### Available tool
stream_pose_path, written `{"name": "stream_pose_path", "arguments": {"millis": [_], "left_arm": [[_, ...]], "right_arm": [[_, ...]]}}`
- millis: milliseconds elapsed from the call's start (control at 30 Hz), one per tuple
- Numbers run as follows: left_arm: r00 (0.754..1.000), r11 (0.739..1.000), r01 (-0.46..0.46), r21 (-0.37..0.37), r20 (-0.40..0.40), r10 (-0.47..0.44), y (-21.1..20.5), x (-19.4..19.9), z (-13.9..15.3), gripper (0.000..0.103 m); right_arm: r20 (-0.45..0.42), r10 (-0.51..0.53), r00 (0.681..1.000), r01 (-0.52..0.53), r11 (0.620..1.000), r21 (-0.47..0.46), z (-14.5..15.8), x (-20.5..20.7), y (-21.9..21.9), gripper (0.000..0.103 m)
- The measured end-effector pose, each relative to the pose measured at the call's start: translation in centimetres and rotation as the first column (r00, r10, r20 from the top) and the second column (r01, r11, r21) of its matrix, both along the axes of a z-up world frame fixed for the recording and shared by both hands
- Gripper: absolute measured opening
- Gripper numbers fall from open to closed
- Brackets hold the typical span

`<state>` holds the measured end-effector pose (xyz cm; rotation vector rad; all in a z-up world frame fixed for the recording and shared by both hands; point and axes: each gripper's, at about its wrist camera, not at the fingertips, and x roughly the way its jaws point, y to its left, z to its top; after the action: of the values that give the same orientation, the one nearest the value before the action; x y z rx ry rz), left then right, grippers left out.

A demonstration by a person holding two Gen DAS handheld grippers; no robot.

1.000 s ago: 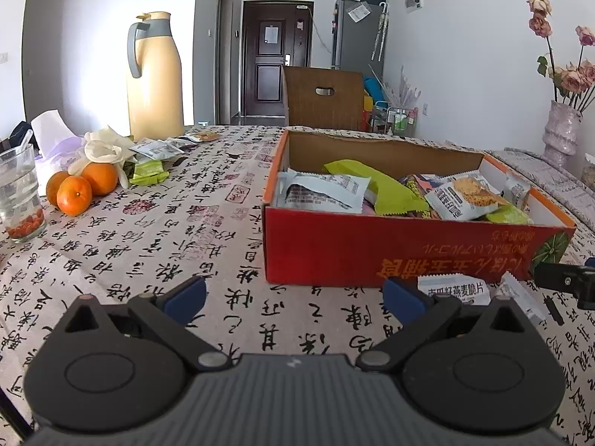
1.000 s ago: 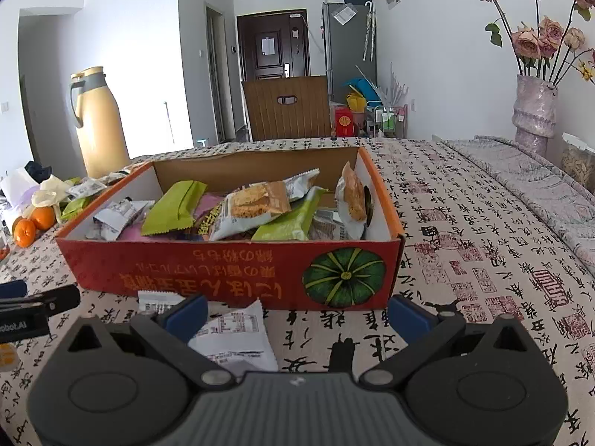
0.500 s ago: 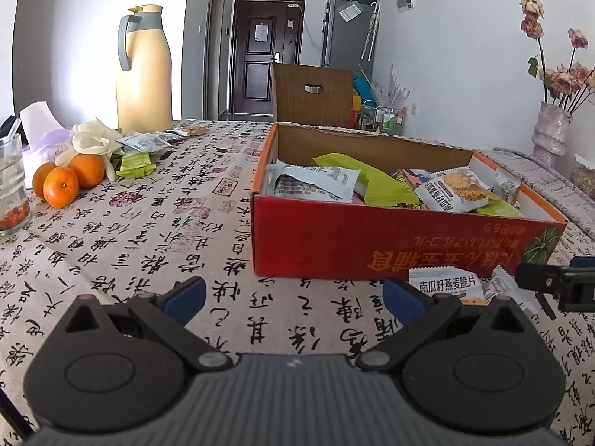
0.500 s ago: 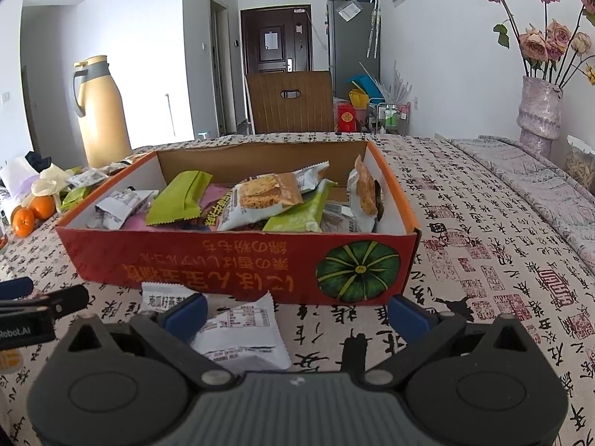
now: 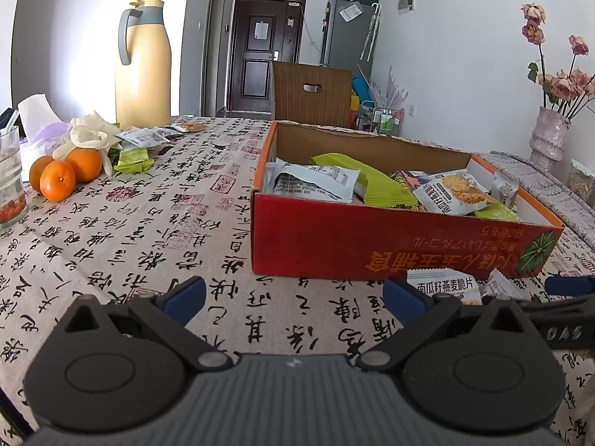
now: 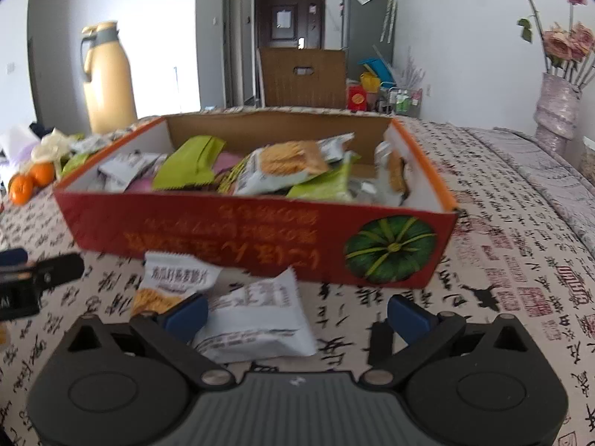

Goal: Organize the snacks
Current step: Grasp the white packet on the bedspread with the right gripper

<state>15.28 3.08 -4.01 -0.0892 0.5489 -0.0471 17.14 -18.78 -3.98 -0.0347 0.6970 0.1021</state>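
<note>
A red cardboard box (image 5: 372, 249) (image 6: 260, 234) holds several snack packets. Two white snack packets lie on the table in front of it: an oat crisp packet (image 6: 171, 282) (image 5: 442, 286) and a plain white one (image 6: 256, 319). My right gripper (image 6: 295, 314) is open, low over the table, with the plain white packet between its fingers, its left fingertip (image 6: 184, 314) at the packet's edge. My left gripper (image 5: 293, 297) is open and empty, over bare tablecloth left of the packets. More packets (image 5: 137, 145) lie at the far left by the oranges.
A tan thermos jug (image 5: 143, 63), oranges (image 5: 63, 173), a tissue pack (image 5: 35, 126) and a glass (image 5: 9, 182) stand at the left. A flower vase (image 6: 557, 107) stands at the far right. A wooden chair (image 5: 312, 93) is behind the table.
My right gripper has moved forward and down, bringing the plain white packet between its fingers. My left gripper has shifted slightly; the box looks closer.
</note>
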Motion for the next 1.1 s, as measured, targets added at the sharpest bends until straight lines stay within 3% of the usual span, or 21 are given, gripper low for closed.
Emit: {"name": "stream_pose_path", "arguments": {"millis": [300, 467, 533, 633, 833, 1100], "left_arm": [[1.000, 1.000, 0.001, 0.001, -0.004, -0.001, -0.1, 0.1, 0.0, 0.103], [1.000, 1.000, -0.002, -0.003, -0.004, 0.002, 0.0, 0.0, 0.0, 0.103], [1.000, 1.000, 0.001, -0.006, -0.004, -0.001, 0.0, 0.1, 0.0, 0.103], [1.000, 1.000, 0.005, -0.006, -0.005, -0.005, 0.0, 0.1, -0.1, 0.103], [1.000, 1.000, 0.004, -0.008, -0.007, -0.004, 0.0, 0.1, -0.1, 0.103], [1.000, 1.000, -0.011, 0.002, -0.016, 0.011, -0.1, 0.2, -0.1, 0.103]], "right_arm": [[-0.020, 0.032, 0.999, -0.032, 0.999, -0.021, -0.8, 0.4, 1.1, 0.099], [0.002, 0.059, 0.998, -0.059, 0.998, -0.025, -0.7, 0.0, 1.4, 0.088], [0.013, 0.071, 0.997, -0.070, 0.997, -0.021, -0.5, -0.2, 1.5, 0.072], [0.025, 0.073, 0.997, -0.073, 0.997, -0.022, -0.3, -0.5, 1.5, 0.063], [0.059, 0.057, 0.997, -0.057, 0.998, 0.003, 0.4, -1.2, 0.9, 0.049], [0.088, 0.051, 0.995, -0.055, 0.998, 0.035, 1.0, -2.3, -0.3, 0.042]]}}
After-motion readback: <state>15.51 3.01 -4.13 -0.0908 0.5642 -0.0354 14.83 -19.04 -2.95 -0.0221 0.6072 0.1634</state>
